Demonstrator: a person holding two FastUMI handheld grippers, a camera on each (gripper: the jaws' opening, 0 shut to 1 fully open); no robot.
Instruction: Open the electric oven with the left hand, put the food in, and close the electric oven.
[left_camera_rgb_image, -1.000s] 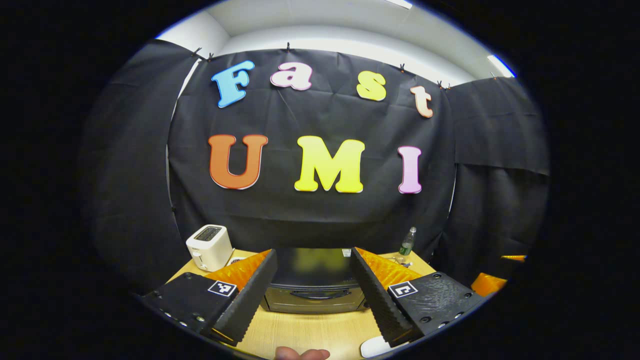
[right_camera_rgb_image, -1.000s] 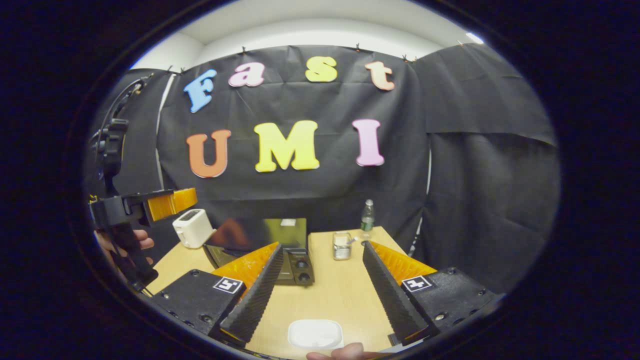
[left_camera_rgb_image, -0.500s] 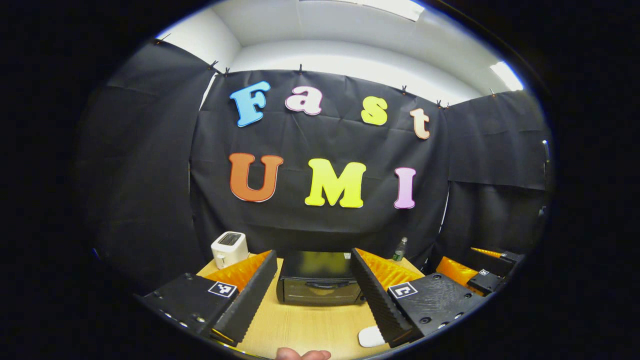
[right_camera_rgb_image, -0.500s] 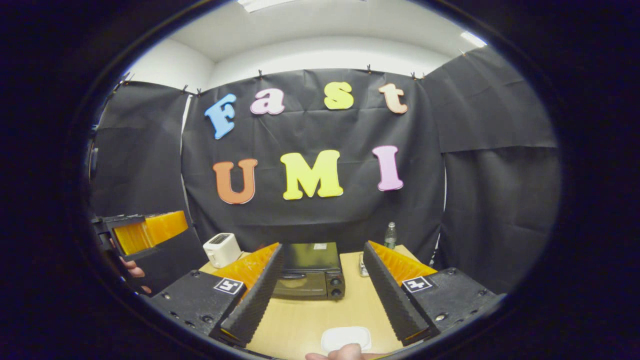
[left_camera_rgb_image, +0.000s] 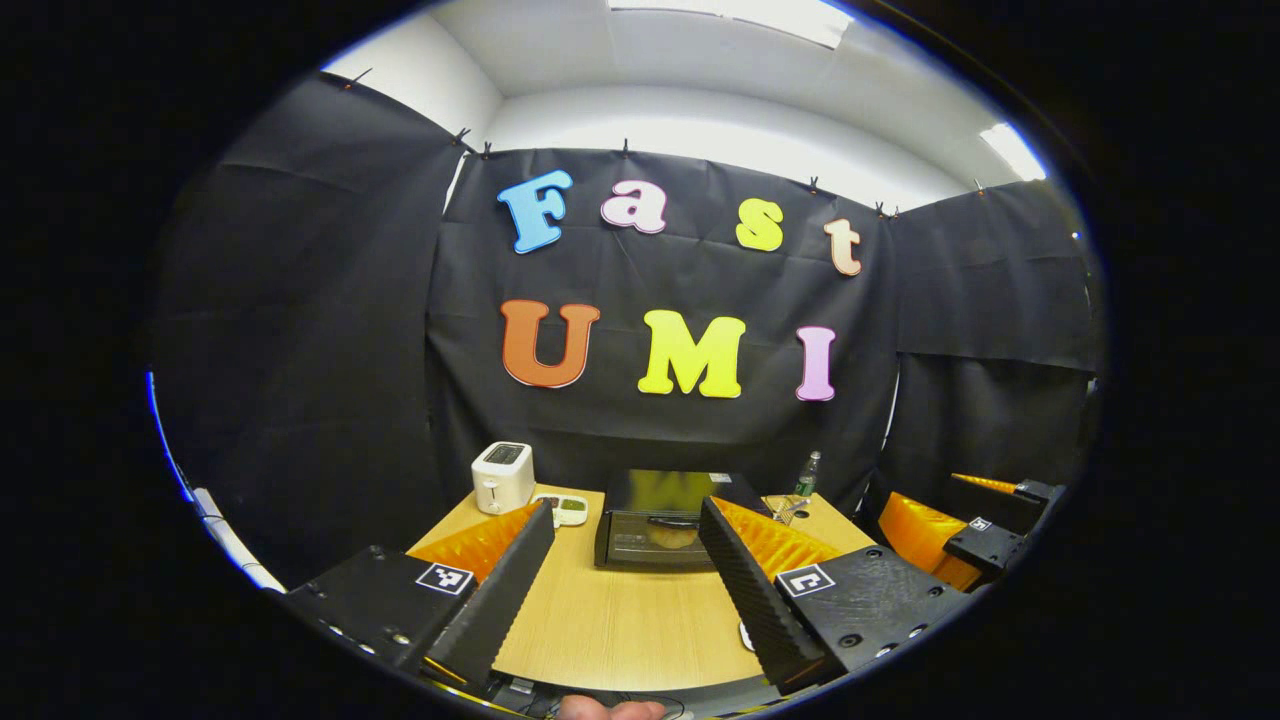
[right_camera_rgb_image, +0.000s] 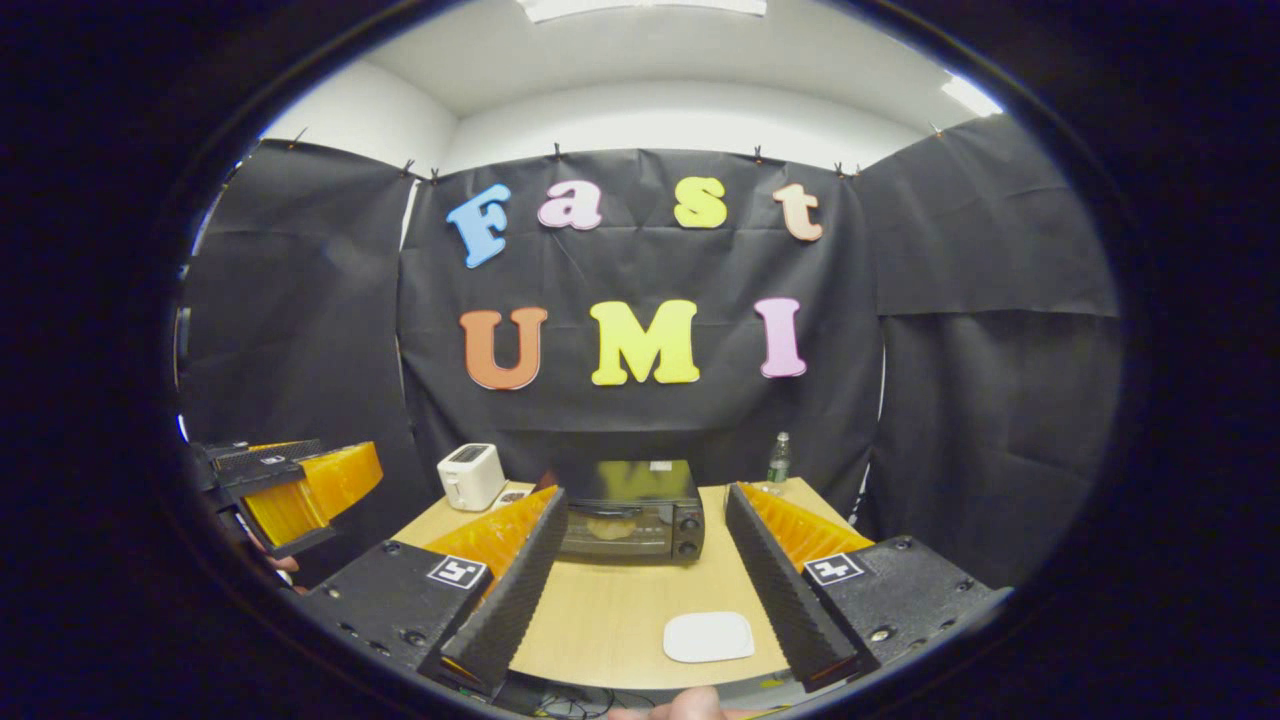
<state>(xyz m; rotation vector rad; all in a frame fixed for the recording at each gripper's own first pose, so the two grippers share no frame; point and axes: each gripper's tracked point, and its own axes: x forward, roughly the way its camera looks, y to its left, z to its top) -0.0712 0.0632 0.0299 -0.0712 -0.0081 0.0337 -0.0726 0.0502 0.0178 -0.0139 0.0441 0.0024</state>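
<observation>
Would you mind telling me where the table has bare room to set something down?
The widest free patch is the table surface in front of the oven, bordered by the white plate on the near right. Behind, it is crowded: toaster to the oven's left, bottle at the back right corner.

Two long tapered fingers on the left gripper, faced with black ribbed pads, backed in ridged translucent orange. Flat black mounting blocks at 7 and 5 o'clock, each with a small square black-and-white marker and round screw heads near the outer edge. Same build on the right gripper: black sawtooth pads, orange backing, marker squares, screws. Fingertip of the holding hand at 6 o'clock. Thin dark cables just beside it.
</observation>
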